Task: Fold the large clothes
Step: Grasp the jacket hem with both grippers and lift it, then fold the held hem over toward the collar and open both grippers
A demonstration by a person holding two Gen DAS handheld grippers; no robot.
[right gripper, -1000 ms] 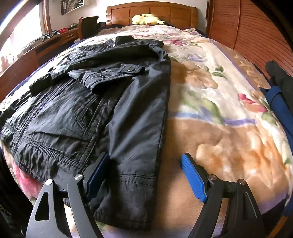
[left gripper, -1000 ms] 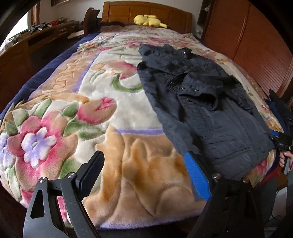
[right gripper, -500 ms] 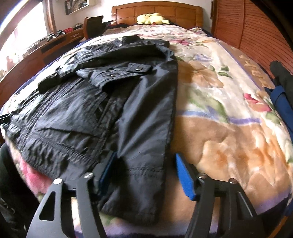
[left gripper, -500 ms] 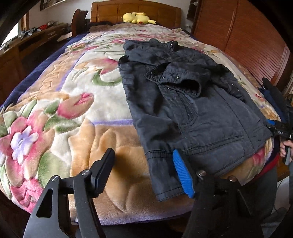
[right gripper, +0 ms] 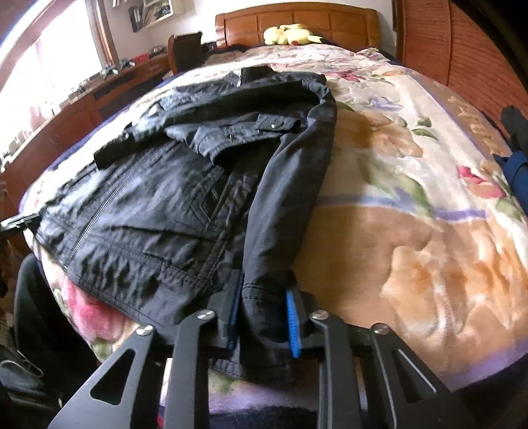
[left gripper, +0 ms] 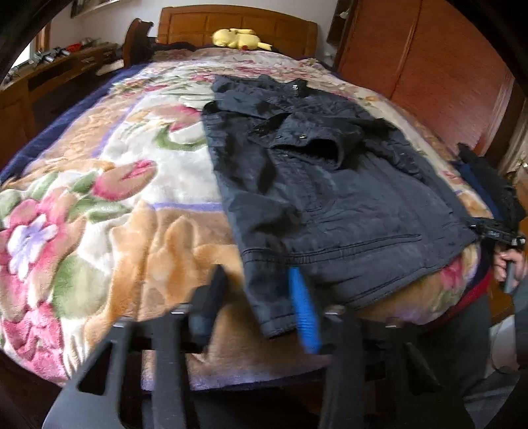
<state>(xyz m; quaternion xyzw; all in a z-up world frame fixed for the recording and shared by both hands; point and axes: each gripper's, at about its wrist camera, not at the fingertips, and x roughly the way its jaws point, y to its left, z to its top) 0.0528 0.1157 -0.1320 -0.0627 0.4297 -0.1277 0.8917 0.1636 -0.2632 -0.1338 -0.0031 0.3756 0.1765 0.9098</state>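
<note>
Gripping the jacket (right gripper: 184,198) cuff, right tongs (right gripper: 264,313); left tongs (left gripper: 257,300) wide, straddling its hem.

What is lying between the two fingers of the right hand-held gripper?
In the right wrist view, the cuff end of the dark jacket sleeve lies between the fingers of the right hand-held gripper, on the floral blanket. The blue pads flank the cuff closely.

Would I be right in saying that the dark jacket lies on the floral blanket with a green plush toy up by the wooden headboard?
Not quite: the plush toy is yellow, not green, as the right wrist view shows, and the left wrist view agrees. The rest holds: the dark jacket lies on the floral blanket, and the toy sits up by the wooden headboard.
</note>
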